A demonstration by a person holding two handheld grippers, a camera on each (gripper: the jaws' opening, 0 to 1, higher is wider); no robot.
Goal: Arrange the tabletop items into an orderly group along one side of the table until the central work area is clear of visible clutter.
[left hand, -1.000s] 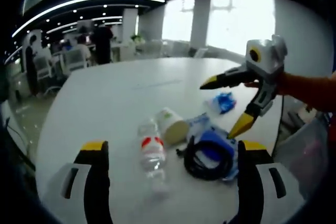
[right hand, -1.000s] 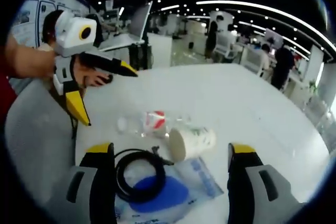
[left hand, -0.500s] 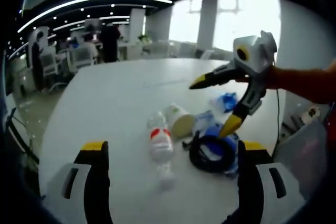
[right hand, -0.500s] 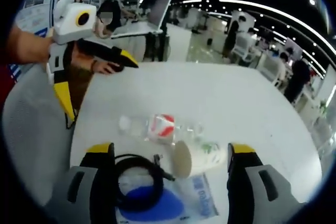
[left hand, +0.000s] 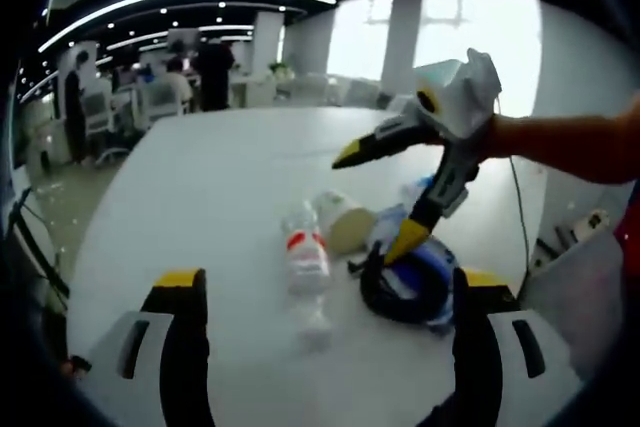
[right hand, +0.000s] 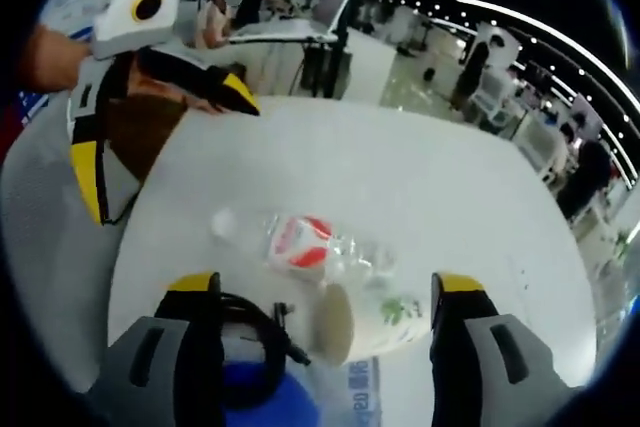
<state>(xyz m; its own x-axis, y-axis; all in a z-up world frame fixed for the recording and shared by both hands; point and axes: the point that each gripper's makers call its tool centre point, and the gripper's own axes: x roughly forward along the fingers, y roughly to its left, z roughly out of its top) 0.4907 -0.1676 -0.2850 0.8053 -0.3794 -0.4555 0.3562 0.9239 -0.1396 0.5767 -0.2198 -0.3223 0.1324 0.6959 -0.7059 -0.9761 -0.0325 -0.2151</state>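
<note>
Right hand-held gripper [left hand: 375, 197], jaws wide and empty, reaching toward cup [right hand: 365, 319] beside bottle [right hand: 305, 243] on worktop [left hand: 230, 177]; next needing closure around cup; left hand-held gripper [left hand: 325, 292] likewise wide, empty.

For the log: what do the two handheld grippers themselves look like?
Both match: the right gripper and left gripper have a pale grey body, black fingers with yellow tips, and a yellow-ringed lens box. In their own views the near fingers look grey with slots and yellow-capped tips.
</note>
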